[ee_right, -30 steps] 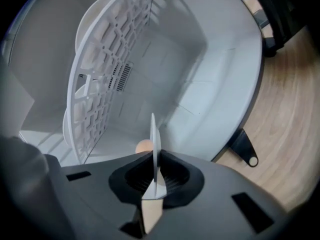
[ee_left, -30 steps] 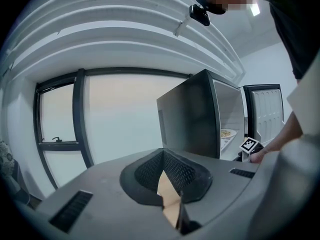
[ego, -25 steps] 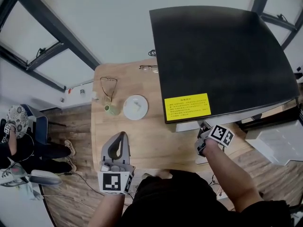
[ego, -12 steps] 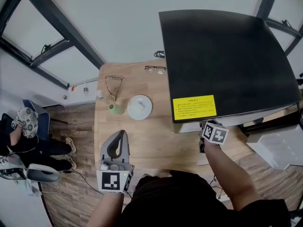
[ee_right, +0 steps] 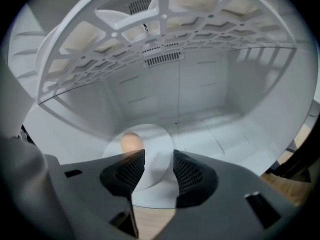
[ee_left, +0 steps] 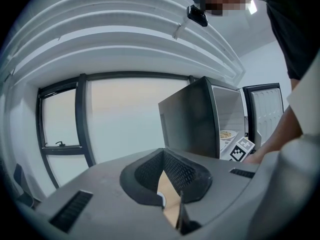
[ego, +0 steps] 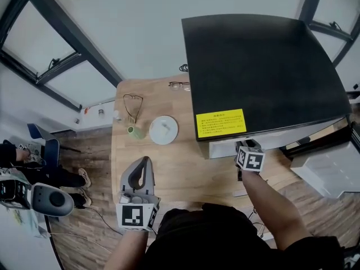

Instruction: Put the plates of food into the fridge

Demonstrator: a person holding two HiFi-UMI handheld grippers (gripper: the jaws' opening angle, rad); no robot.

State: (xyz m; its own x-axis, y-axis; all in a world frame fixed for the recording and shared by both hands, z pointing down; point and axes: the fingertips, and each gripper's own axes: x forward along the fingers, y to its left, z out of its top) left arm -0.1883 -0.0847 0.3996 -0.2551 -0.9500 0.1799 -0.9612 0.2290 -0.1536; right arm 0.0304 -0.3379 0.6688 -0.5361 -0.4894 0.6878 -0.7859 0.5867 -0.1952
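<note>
The grey left hand-held gripper (ego: 144, 162) is held nearly level, its jaws closed together on nothing. The grey right hand-held gripper (ee_right: 159, 170) is pointed downward from a bare, outstretched forearm (ego: 263, 198). Its jaws have just been opening and stand apart, nothing pressed between the pads.

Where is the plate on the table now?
Head view: the plate sits on the table, just right of the green cup, left of the fridge.

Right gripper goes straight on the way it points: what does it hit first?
Likely the white plate on the fridge floor: its rim sits between the right gripper's jaws, which have just been opening. Depth is unclear.
</note>
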